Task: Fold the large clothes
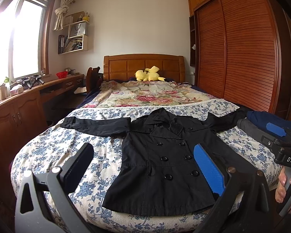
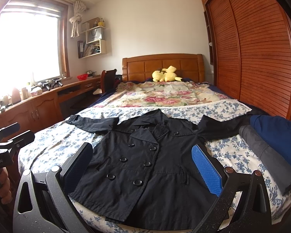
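A black double-breasted coat (image 1: 161,159) lies flat and face up on the blue-flowered bedspread (image 1: 54,145), sleeves spread out to both sides; it also shows in the right wrist view (image 2: 143,161). My left gripper (image 1: 143,165) is open and empty, hovering above the coat's lower part near the foot of the bed. My right gripper (image 2: 143,165) is open and empty, also above the coat's hem; it shows at the right edge of the left wrist view (image 1: 281,136). The left gripper shows at the left edge of the right wrist view (image 2: 7,137).
A folded grey garment (image 2: 267,159) and a folded navy one (image 2: 277,132) lie on the bed's right side. A rose-patterned quilt (image 1: 145,95) and a yellow plush toy (image 1: 149,74) lie toward the headboard. A wooden desk (image 1: 25,101) runs along the left, a wardrobe (image 1: 238,48) along the right.
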`<action>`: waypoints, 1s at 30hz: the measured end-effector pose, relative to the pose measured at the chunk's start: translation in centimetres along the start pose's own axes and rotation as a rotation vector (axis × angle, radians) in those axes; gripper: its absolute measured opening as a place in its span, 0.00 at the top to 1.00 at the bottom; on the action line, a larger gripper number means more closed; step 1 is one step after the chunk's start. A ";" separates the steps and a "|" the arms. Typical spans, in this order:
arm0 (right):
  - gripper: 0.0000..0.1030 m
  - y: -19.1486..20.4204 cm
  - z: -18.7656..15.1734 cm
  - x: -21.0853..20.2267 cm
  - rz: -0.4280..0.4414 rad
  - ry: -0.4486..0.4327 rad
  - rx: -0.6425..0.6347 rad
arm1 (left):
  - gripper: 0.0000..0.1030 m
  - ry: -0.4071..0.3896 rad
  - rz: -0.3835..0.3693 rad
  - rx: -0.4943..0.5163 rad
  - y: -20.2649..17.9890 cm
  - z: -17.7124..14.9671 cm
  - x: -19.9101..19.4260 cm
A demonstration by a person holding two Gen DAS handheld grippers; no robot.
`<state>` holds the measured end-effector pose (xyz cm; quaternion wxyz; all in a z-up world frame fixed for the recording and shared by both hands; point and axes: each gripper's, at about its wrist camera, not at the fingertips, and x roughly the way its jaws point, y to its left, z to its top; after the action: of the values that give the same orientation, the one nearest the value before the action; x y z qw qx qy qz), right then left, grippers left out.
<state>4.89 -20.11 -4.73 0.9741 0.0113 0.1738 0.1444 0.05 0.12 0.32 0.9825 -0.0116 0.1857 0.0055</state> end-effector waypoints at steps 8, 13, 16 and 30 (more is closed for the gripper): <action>0.00 0.1 0.0 0.0 -0.001 -0.001 -0.002 | 0.00 -0.002 -0.001 -0.001 -0.1 0.0 0.0; 0.00 0.2 -0.2 -0.1 -0.012 -0.004 -0.006 | 0.00 -0.005 0.003 -0.001 -0.3 0.0 -0.1; 0.00 0.0 -0.1 0.0 -0.013 -0.004 -0.008 | 0.00 -0.005 0.002 -0.002 -0.4 0.1 -0.1; 0.00 0.0 0.1 -0.2 -0.008 -0.003 -0.004 | 0.00 -0.002 -0.003 -0.007 -0.2 0.2 -0.5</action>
<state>4.70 -20.15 -4.59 0.9749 0.0085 0.1722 0.1408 -0.31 -0.04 0.65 0.9827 -0.0151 0.1846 0.0046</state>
